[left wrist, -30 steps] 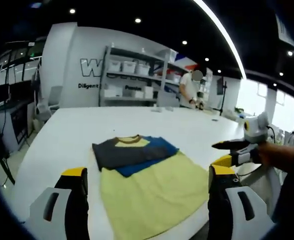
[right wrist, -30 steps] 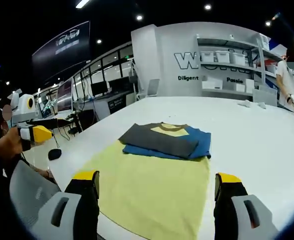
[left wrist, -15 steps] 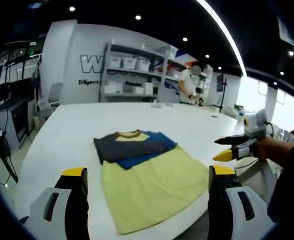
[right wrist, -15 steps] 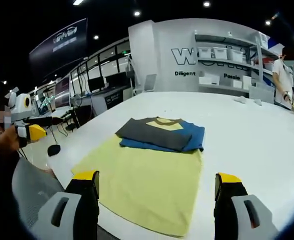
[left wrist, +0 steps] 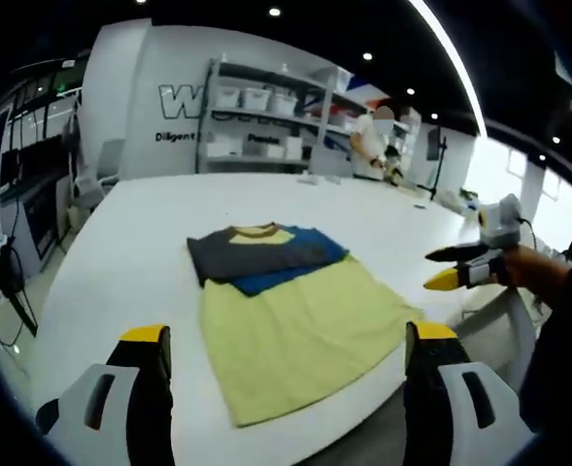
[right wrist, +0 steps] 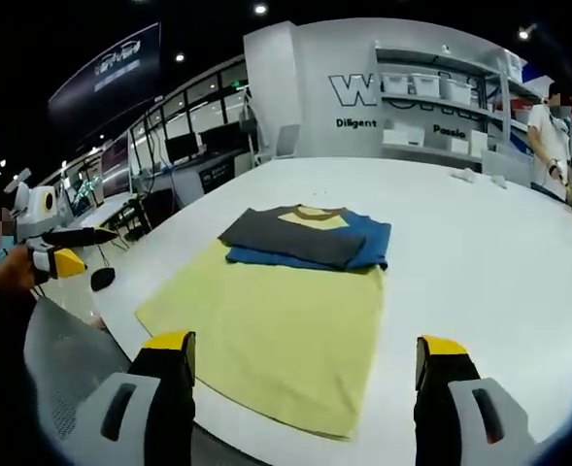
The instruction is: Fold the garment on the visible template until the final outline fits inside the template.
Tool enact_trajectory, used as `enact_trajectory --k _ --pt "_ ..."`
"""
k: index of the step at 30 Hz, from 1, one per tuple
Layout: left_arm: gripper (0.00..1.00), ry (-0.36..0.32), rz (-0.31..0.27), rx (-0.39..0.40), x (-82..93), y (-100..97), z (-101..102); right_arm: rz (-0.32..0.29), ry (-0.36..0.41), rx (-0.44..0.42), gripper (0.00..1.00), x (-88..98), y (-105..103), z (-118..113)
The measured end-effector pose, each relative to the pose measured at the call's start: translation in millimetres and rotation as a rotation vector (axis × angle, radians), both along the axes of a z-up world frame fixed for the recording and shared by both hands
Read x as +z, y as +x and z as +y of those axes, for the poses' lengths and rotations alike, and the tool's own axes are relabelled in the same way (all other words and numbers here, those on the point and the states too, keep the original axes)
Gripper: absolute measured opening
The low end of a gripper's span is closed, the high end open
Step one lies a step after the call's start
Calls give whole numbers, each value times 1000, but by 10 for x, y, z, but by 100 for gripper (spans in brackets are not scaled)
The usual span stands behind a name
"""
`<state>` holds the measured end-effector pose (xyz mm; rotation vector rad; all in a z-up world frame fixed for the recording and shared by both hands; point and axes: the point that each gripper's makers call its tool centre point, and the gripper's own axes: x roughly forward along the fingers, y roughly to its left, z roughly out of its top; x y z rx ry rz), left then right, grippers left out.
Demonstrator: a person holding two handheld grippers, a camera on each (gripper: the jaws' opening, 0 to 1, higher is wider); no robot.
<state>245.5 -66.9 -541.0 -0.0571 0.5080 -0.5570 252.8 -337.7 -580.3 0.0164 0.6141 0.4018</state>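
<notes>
The white table lay bare on all sides of the garment, which was the sole item on its near part, while small objects near the far edge and the shelving beyond stood well apart.

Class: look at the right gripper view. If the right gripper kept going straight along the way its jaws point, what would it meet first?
Probably the yellow body of the T-shirt lying on the white table; the right gripper hangs open above its near hem. Depth is unclear.
</notes>
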Motion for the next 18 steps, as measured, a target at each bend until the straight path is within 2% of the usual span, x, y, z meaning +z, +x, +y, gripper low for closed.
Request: enact_trajectory --k 3,10,14,18 --pt "94 -39 57 7 -84 -13 1 51 -5 -1 94 -105 -26 -23" --pt "93 -19 93 -2 -215 -27 -3 82 -4 0 91 -173 -35 -37" --pt "92 -12 157 -5 -365 -47 0 123 -2 -2 87 -254 -51 -53" --pt "92 -6 176 -11 -444 -45 3 143 16 -9 86 -289 -52 -68"
